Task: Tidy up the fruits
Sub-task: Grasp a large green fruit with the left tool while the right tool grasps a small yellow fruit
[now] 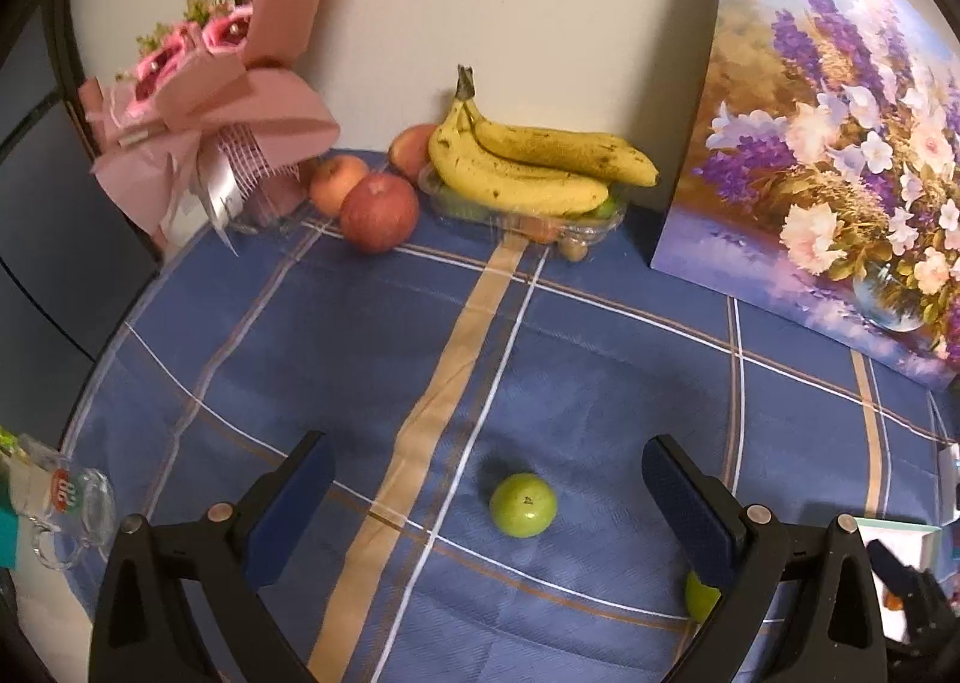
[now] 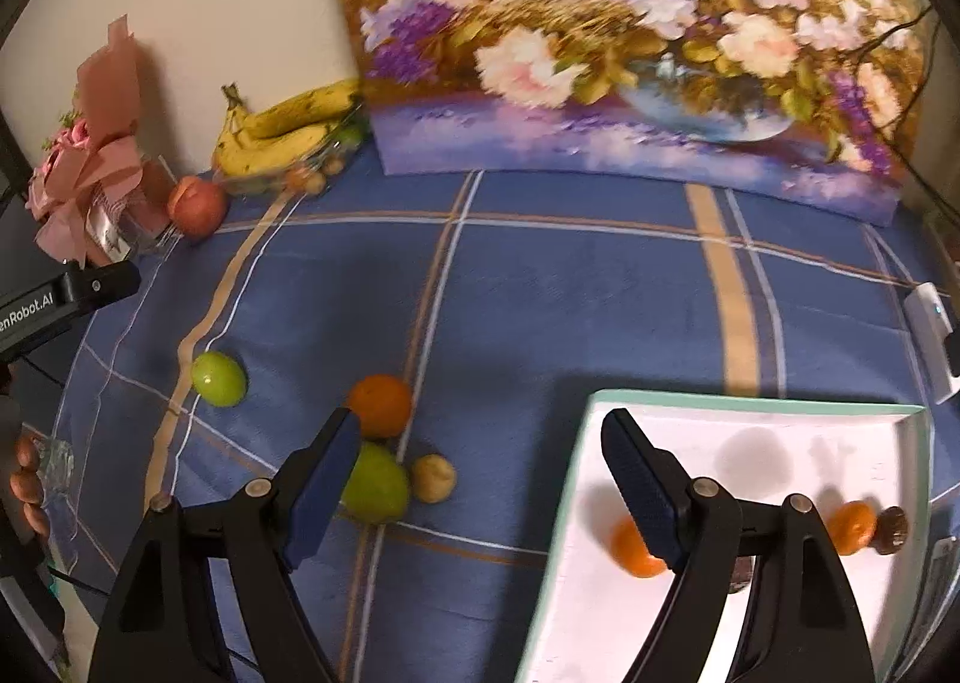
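My left gripper (image 1: 486, 443) is open above the blue checked cloth. A small green fruit (image 1: 523, 505) lies on the cloth between its fingers, untouched. A second green fruit (image 1: 701, 596) peeks out from behind the right finger. My right gripper (image 2: 480, 425) is open too and holds nothing. Its left finger hangs over a green fruit (image 2: 375, 482), and an orange (image 2: 381, 404) and a small tan fruit (image 2: 433, 478) lie close by. Its right finger is over the white tray (image 2: 750, 401), which holds two oranges (image 2: 852, 527) and a brown fruit (image 2: 891, 530). Another green fruit (image 2: 219, 378) lies further left.
Bananas (image 1: 528, 161) rest on a clear plastic punnet (image 1: 540, 224) at the back wall, with apples (image 1: 379, 212) beside it. A pink bouquet (image 1: 204, 101) stands at back left, a flower painting (image 1: 840, 143) at back right. A glass mug (image 1: 66, 509) sits at the left edge.
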